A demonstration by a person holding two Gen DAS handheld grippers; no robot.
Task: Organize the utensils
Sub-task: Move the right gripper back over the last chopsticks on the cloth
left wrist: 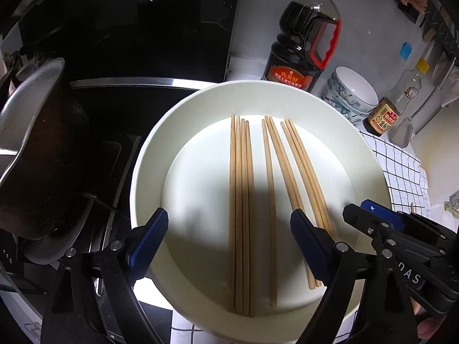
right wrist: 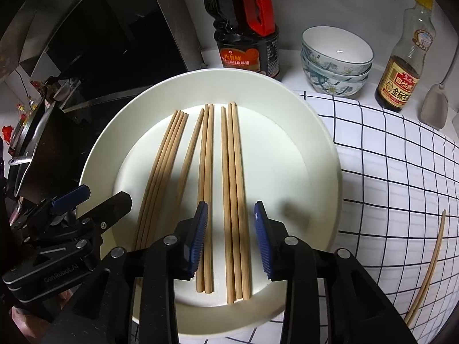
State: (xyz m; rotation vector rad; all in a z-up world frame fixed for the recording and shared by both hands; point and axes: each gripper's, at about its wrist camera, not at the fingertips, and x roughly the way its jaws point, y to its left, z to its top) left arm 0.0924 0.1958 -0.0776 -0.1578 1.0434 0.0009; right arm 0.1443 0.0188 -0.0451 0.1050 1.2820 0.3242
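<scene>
A white plate holds several wooden chopsticks lying lengthwise in loose groups; it also shows in the right wrist view with the chopsticks. My left gripper is open above the plate's near side, empty. My right gripper is open above the plate, its fingers astride the rightmost group of three chopsticks, not touching them. It also shows in the left wrist view. Another pair of chopsticks lies on the checked cloth at the right.
A white checked cloth covers the counter to the right. A soy sauce jug, stacked bowls, a smaller sauce bottle and a spatula stand behind. A dark pan and black stove lie to the left.
</scene>
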